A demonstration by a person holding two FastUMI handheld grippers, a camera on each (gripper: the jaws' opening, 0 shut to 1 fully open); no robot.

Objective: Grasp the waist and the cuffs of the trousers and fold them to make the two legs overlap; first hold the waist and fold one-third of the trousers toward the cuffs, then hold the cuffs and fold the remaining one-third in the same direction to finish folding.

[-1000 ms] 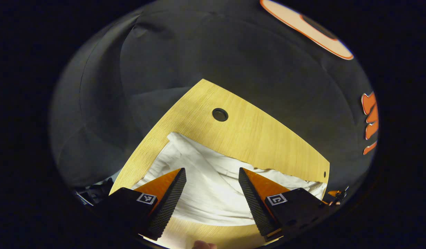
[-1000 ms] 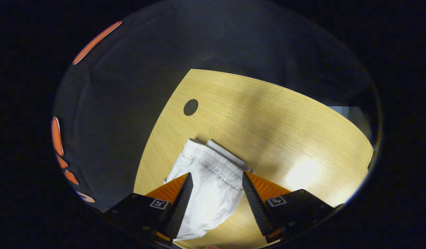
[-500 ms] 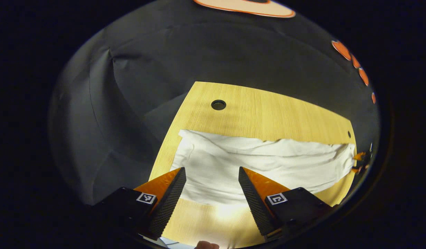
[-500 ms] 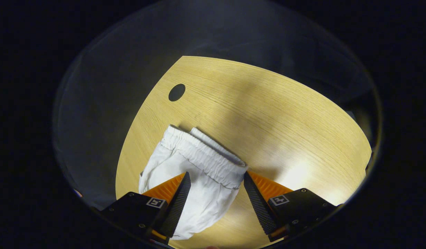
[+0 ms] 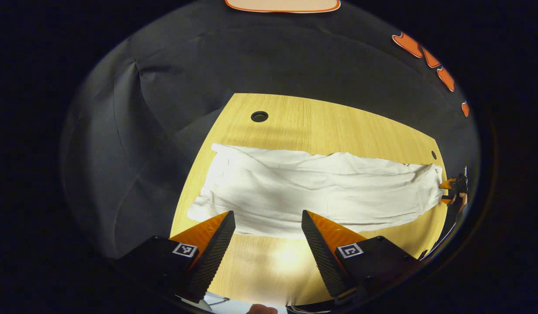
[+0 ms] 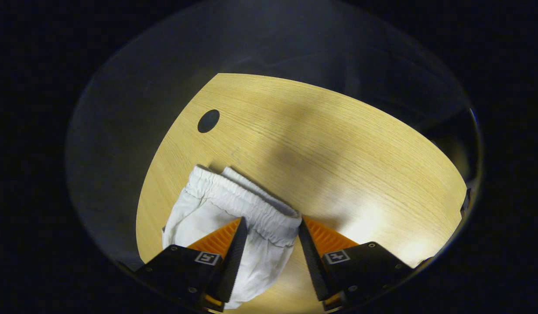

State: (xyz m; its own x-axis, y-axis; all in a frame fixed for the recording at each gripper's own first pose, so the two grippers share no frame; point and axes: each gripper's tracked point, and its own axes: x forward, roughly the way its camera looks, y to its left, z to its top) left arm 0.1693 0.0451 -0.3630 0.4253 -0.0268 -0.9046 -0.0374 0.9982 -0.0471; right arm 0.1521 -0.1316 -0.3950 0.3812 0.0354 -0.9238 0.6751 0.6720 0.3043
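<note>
So here's where I'm at: the trousers (image 5: 312,194) are lying flat on the wooden table (image 5: 338,126), long axis running side to side across my left gripper view, and they look like a single band, so I'd guess the 2 legs are already stacked. My left gripper (image 5: 269,237) hangs over the near long edge toward what I take for the cuff end, jaws spread, nothing between them; the cloth sits just ahead of the fingertips.

The right gripper (image 6: 269,244) is the one that matters. The elastic waist (image 6: 247,200) lies right in front of it, with its near corner sitting in the gap between the spread jaws. I can't see both fingers pressing cloth, so I'm calling that no grip.

The right gripper view gives me the gathered waistband up close, while the left gripper view gives the whole length plus the other gripper (image 5: 454,189) at the far end.

My guess: pinch the waist, then carry it along the length toward the cuffs.
</note>
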